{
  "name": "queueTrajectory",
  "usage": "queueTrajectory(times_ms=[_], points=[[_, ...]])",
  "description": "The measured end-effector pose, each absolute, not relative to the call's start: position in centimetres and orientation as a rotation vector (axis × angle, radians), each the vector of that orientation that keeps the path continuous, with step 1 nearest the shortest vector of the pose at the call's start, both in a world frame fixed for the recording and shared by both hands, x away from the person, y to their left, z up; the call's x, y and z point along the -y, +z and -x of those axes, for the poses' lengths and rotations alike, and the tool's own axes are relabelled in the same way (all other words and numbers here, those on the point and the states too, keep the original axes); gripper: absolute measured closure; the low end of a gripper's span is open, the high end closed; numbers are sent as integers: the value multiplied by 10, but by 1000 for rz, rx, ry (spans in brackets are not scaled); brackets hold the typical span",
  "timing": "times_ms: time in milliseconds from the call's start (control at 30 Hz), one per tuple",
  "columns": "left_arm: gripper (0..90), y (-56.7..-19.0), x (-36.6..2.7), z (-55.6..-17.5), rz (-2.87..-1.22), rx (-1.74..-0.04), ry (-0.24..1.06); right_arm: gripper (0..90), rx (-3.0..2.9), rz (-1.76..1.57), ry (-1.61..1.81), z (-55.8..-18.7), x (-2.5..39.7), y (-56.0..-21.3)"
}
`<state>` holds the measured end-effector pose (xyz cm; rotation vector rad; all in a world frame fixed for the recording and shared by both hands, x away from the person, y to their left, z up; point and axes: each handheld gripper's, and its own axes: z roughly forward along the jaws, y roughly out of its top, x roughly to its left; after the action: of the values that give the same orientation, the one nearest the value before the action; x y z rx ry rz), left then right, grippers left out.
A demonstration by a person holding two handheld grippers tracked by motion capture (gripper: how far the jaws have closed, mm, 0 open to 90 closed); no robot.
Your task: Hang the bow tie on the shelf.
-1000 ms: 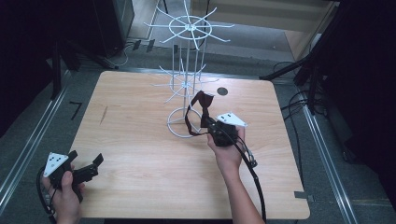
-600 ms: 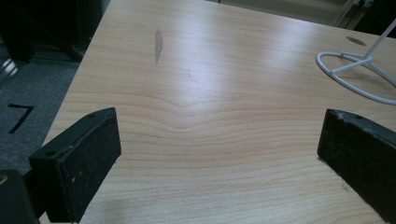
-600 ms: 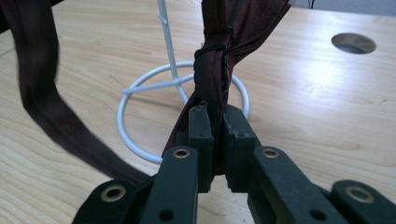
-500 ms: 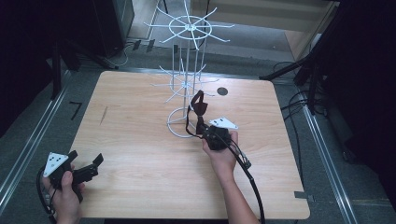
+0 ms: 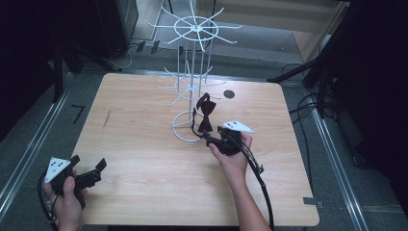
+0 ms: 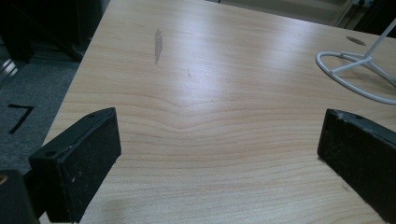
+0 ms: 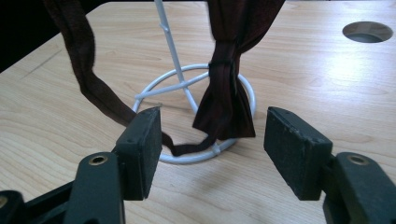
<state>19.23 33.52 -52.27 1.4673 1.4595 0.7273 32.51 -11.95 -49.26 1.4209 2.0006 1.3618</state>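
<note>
Bow tie (image 5: 206,113), dark brown, hangs on the white wire rack (image 5: 191,86) above its ring base, strap trailing onto the bench (image 5: 144,159). Right gripper (image 5: 213,140) sits just before it, fingers (image 7: 140,144) released, bow tie ahead of the gap. Left gripper (image 5: 94,173) rests at the bench's near-left corner, fingers (image 6: 77,163) released, grasping nothing.

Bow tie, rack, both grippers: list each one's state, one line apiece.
bow tie: hanging on the rack, not gripped, strap drooping to the base ring.
wire rack: upright on the table, its other hooks bare.
right gripper: open, jaws apart just in front of the bow tie.
left gripper: open, holding nothing, over the table's near left corner.
</note>
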Motion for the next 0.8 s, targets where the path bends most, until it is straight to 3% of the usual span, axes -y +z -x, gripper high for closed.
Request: queueTrajectory(times_ms=[800], points=[[1, -523, -335, -192, -1467, -1459, 733, 287, -1906, -1394, 1356, -302, 165, -480]])
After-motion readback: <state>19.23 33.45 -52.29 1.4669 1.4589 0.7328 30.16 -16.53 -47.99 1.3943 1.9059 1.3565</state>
